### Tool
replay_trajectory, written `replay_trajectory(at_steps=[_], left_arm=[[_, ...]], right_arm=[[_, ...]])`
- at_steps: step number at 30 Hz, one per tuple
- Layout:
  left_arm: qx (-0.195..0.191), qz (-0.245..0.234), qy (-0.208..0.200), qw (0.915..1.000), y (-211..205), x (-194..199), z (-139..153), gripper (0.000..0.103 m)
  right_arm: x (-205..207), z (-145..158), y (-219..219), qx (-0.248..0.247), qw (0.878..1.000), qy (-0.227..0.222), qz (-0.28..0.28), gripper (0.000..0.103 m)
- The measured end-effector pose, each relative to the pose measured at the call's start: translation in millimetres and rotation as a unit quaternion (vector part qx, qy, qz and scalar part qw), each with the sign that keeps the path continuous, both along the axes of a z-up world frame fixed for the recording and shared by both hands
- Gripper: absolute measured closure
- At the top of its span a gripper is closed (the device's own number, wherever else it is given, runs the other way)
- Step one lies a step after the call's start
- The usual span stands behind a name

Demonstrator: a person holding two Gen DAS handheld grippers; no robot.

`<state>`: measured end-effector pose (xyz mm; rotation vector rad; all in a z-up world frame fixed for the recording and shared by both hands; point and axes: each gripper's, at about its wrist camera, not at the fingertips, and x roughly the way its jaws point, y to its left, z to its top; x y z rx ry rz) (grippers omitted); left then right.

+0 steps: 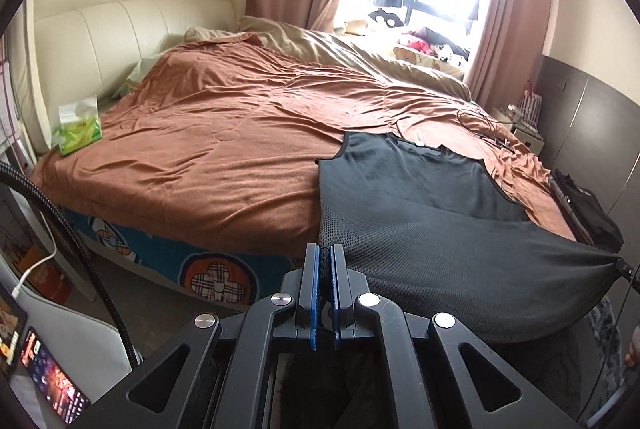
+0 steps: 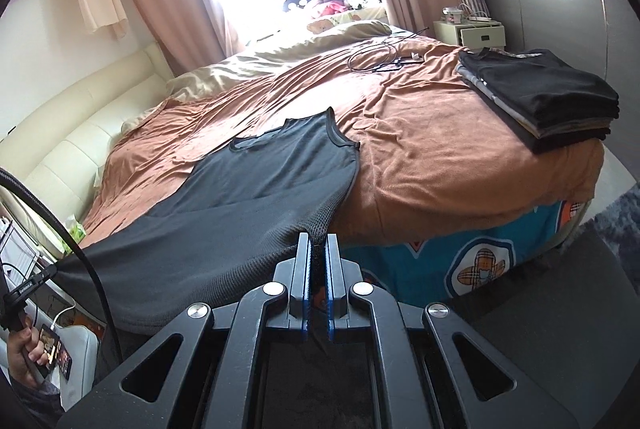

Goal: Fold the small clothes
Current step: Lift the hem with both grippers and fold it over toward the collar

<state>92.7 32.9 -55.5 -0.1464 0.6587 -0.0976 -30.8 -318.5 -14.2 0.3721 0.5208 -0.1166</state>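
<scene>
A dark grey mesh sleeveless top (image 1: pixel 420 201) lies with its neck end on the brown bedcover, hem stretched off the bed's near edge. My left gripper (image 1: pixel 325 253) is shut on the hem's left corner. My right gripper (image 2: pixel 318 243) is shut on the hem's right corner; the top (image 2: pixel 256 165) is pulled taut between them. The right gripper also shows at the far right of the left wrist view (image 1: pixel 624 267), and the left gripper at the far left of the right wrist view (image 2: pixel 36 281).
A stack of folded dark clothes (image 2: pixel 540 97) sits on the bed's right corner. A black cable (image 2: pixel 380 59) lies near the far side. A green tissue pack (image 1: pixel 78 129) is by the headboard (image 1: pixel 100 29). A nightstand (image 2: pixel 472 33) stands by the wall.
</scene>
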Motion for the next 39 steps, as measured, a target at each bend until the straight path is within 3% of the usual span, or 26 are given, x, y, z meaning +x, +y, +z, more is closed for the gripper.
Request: replay_trajectory(at_steps=[9, 18, 28, 39], left_arm=[[0.004, -0.005, -0.003, 1.0000, 2.0, -11.7, -3.8, 0.098], [0.000, 0.004, -0.004, 1.0000, 0.7, 21.5, 2.5, 0.098], [0.003, 0.015, 0.007, 0.9999, -6.7, 90.6, 2.0, 0.098], [0.017, 0.013, 0.040, 0.9990, -22.8, 202.7, -5.2, 0.098]], right_arm=[[-5.3, -3.6, 2.6, 0.000, 1.000, 0.000, -0.001, 0.101], [28.7, 7.7, -3.7, -0.005, 1.000, -0.001, -0.003, 0.101], [107.2, 13.7, -20.7, -0.007, 1.000, 0.010, -0.002, 0.101], [225.8, 14.1, -46.0, -0.003, 0.999, 0.044, -0.005, 0.101]])
